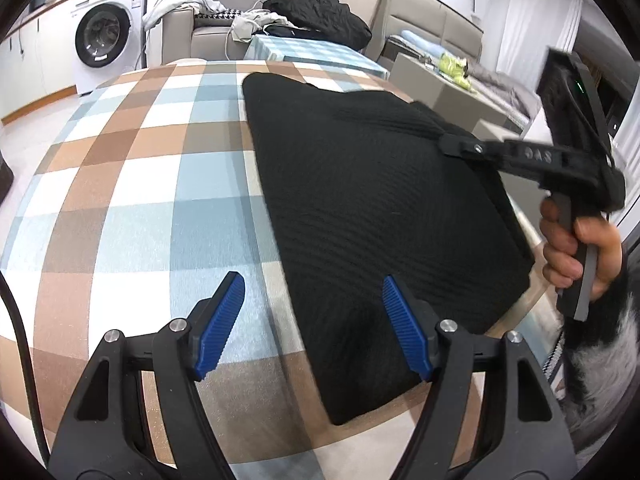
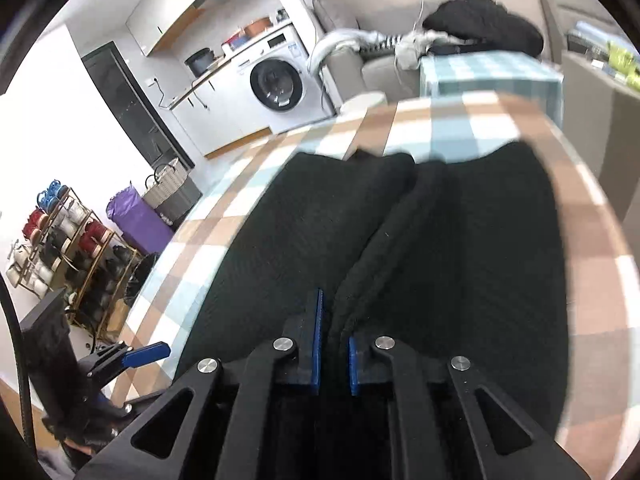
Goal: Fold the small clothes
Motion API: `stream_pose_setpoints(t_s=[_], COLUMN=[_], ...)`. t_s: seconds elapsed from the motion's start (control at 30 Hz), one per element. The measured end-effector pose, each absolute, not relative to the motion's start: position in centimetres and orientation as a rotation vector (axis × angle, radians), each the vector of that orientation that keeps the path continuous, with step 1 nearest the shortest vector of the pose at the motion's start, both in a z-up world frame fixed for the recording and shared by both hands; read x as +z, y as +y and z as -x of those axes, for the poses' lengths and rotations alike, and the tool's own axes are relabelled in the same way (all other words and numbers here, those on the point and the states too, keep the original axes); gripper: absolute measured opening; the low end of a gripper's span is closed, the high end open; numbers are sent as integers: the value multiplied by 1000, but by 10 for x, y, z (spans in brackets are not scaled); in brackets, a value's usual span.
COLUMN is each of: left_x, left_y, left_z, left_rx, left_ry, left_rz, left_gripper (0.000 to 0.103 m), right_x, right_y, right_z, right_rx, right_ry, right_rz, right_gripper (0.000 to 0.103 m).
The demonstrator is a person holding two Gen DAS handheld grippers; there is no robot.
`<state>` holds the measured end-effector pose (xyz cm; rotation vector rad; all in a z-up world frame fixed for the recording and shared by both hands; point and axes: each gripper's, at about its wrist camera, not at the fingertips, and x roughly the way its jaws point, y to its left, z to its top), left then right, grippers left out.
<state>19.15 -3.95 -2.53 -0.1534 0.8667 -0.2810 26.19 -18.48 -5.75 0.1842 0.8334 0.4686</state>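
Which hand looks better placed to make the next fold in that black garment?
Right, probably. Its hand-held gripper is already shut on a raised ridge of the black garment. The left hand-held gripper hangs open at the garment's near edge, holding nothing.

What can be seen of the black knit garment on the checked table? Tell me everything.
The black knit garment is a dark, fine-ribbed fabric lying mostly flat on the checked tablecloth, near the table's edge. A raised fold runs along it to the right gripper, which is shut on that ridge. The left gripper hangs open over its near edge.
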Motion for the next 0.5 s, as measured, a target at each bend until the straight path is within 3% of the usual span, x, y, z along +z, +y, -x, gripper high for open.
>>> stream_pose_setpoints(t_s=[0.1, 0.2, 0.3, 0.5], left_x=[-28, -36, -39, -40], left_y=[-39, -40, -42, -44], left_z=[-196, -199, -198, -203], left_rx=[-272, -262, -266, -275], left_ry=[874, 900, 906, 902], left_rz=[158, 160, 152, 143], left_gripper=[69, 69, 69, 69], right_x=[-72, -99, -96, -92], right_y=[-192, -204, -208, -218], right_z=[-268, -281, -283, -316], right_rx=[380, 375, 392, 355], right_ry=[889, 1003, 991, 993], right_rz=[-147, -240, -283, -362], right_gripper=[10, 18, 41, 42])
